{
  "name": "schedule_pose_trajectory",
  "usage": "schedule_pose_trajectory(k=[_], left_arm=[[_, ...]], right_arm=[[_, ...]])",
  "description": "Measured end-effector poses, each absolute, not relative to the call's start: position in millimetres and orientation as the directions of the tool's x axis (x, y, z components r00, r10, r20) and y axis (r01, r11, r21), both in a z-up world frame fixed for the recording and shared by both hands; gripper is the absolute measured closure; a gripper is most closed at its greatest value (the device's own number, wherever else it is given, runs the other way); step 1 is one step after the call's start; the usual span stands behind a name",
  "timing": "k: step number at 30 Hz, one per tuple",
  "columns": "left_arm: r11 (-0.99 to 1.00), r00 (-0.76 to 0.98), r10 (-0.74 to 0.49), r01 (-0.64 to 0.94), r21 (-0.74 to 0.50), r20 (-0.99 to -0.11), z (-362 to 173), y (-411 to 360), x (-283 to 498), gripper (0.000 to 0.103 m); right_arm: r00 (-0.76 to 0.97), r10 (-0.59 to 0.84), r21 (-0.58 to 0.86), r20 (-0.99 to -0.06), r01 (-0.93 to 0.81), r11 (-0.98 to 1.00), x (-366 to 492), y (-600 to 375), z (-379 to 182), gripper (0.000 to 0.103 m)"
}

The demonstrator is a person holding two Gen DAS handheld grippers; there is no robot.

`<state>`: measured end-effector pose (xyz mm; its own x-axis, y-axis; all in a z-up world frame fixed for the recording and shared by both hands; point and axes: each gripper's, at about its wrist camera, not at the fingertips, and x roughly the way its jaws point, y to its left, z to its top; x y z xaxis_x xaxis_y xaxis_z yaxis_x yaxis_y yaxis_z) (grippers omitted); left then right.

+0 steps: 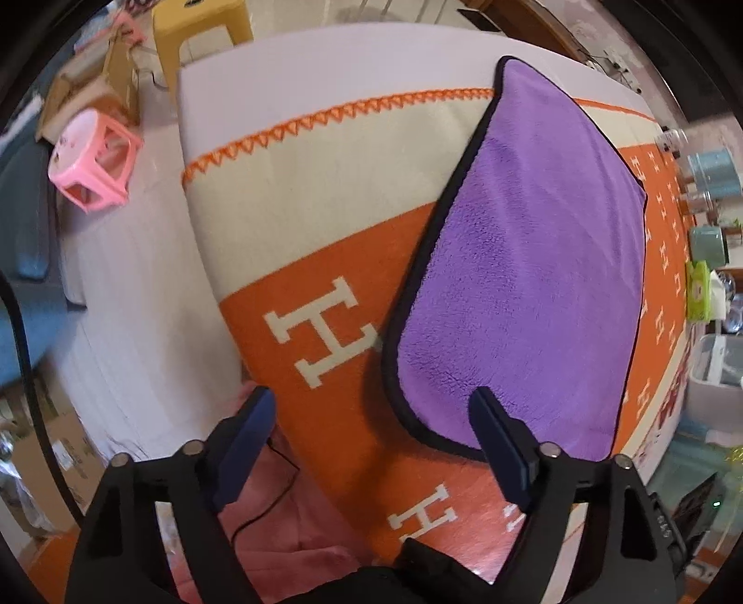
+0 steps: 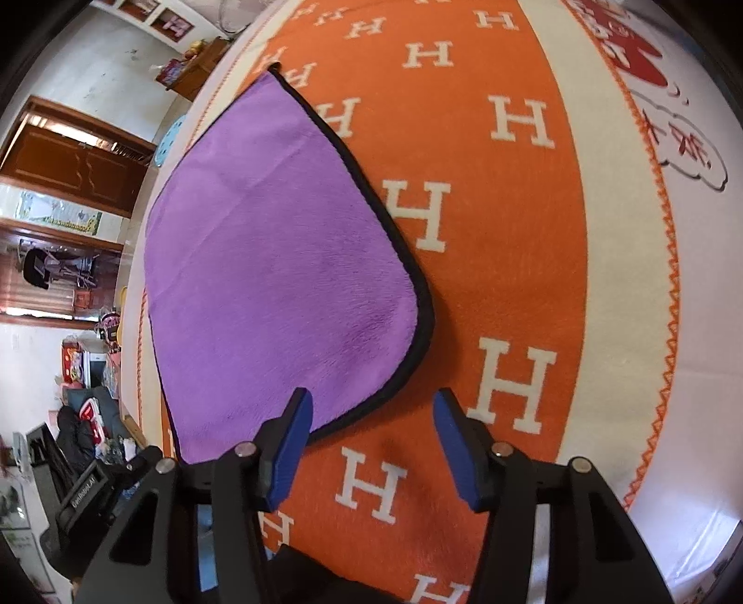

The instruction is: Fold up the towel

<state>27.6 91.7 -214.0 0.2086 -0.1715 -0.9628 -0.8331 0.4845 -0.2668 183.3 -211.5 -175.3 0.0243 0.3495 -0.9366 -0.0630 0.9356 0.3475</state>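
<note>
A purple towel (image 1: 534,260) with a black border lies flat on an orange blanket (image 1: 353,260) patterned with white H letters; it also shows in the right wrist view (image 2: 274,260). My left gripper (image 1: 374,402) is open and empty, hovering above the towel's near left corner, its right finger (image 1: 499,441) over the towel's edge. My right gripper (image 2: 371,404) is open and empty above the towel's near right corner, its left finger (image 2: 288,441) over the purple cloth.
The blanket (image 2: 511,279) covers a white table (image 1: 325,60). A pink stool (image 1: 93,162) and a yellow stool (image 1: 199,28) stand on the floor to the left. Cups and containers (image 1: 710,176) sit along the right edge. Pink cloth (image 1: 288,525) lies below the left gripper.
</note>
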Motion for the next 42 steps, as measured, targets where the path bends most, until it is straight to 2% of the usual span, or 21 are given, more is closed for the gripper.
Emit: schedule_pose_trajectory(k=[7,12,16,20,25,30,33,42], left_arm=[[0.468,0.220,-0.211,-0.833,-0.296,-0.952,-225.4,92.7,41.0,0.035],[0.458,0.212,-0.239,-0.836,-0.303,-0.948,-229.3,94.3,48.4,0.048],[0.461,0.210,-0.258,-0.831,-0.311,-0.943,-231.9,92.6,56.8,0.053],[0.462,0.202,-0.276,-0.829,-0.314,-0.940,-235.8,90.5,63.1,0.062],[0.462,0.194,-0.271,-0.833,-0.304,-0.943,-236.6,89.0,66.5,0.066],[0.454,0.176,-0.264,-0.845,-0.283,-0.948,-238.6,91.9,62.9,0.086],[0.439,0.181,-0.265,-0.852,-0.286,-0.947,-239.7,93.9,59.1,0.091],[0.428,0.198,-0.261,-0.853,-0.298,-0.945,-235.0,95.6,49.6,0.098]], right_arm=[[-0.002,0.354,0.354,-0.935,-0.013,0.935,193.5,-214.0,-189.4,0.062],[-0.006,0.359,0.359,-0.933,0.008,0.933,199.3,-215.9,-195.8,0.072],[-0.003,0.363,0.363,-0.932,0.018,0.932,202.0,-215.1,-198.1,0.080],[0.000,0.365,0.365,-0.931,0.022,0.931,203.7,-217.3,-199.1,0.083],[0.002,0.362,0.362,-0.932,0.023,0.932,205.1,-219.0,-198.3,0.086],[0.003,0.360,0.360,-0.933,0.023,0.933,205.9,-219.0,-198.1,0.092],[0.005,0.362,0.362,-0.932,0.019,0.932,206.1,-219.0,-198.3,0.095],[0.023,0.367,0.368,-0.930,0.000,0.930,205.3,-217.8,-195.6,0.099]])
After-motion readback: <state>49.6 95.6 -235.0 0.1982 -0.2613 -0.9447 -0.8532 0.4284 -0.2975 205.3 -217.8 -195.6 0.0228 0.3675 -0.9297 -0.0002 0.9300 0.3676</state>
